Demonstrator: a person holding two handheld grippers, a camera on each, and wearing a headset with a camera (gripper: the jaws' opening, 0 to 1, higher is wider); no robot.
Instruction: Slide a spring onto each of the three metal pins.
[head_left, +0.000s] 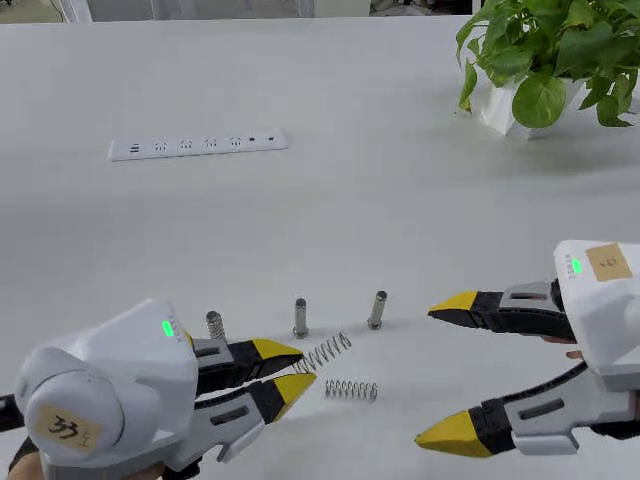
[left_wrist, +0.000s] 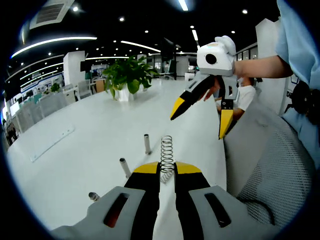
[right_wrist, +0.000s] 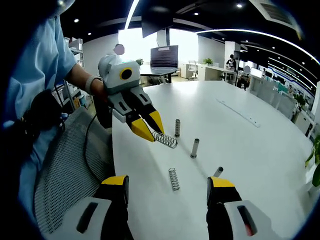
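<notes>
Three metal pins stand in a row on the white table. The left pin (head_left: 215, 325) wears a spring; the middle pin (head_left: 300, 317) and the right pin (head_left: 377, 309) are bare. My left gripper (head_left: 300, 365) is shut on one end of a spring (head_left: 327, 351), held tilted just in front of the middle pin; in the left gripper view that spring (left_wrist: 166, 154) sticks out past the closed jaws. A loose spring (head_left: 351, 389) lies flat on the table. My right gripper (head_left: 452, 368) hangs open to the right of it, holding nothing.
A white power strip (head_left: 198, 145) lies farther back on the table. A potted plant (head_left: 548, 55) stands at the far right corner. A mesh chair (right_wrist: 65, 170) sits beside the table's near edge.
</notes>
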